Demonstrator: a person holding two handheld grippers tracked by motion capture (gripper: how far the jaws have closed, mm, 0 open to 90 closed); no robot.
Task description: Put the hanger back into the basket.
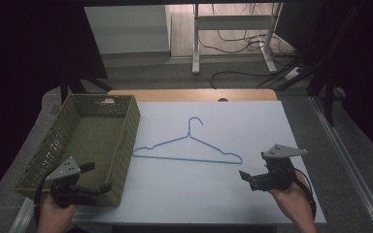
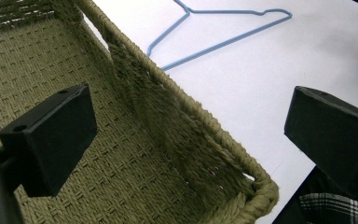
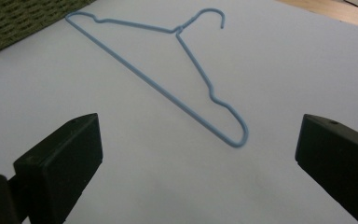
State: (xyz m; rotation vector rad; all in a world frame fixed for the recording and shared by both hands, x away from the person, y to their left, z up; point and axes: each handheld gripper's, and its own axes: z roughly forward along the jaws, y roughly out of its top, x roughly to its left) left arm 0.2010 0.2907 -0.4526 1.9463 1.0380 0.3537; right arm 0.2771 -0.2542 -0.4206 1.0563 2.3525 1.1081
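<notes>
At the far left of the high view, the left gripper hangs over the near right corner of a woven olive-green basket, jaws spread wide with nothing between them; its own view shows one jaw above the basket's coarse plaited floor and the other out past the thick braided rim (the rim runs between them, untouched). The basket's near left corner is cut off by the hand holding the gripper. Just right of the basket, on the smooth white table, lies a thin blue wire hanger, flat, its long bar running left to right and its hook pointing away from the person. Its left tip sits near the basket wall; whether they touch is hard to tell. Farther right, the right gripper hovers near the hanger's right end, jaws wide apart and empty.
</notes>
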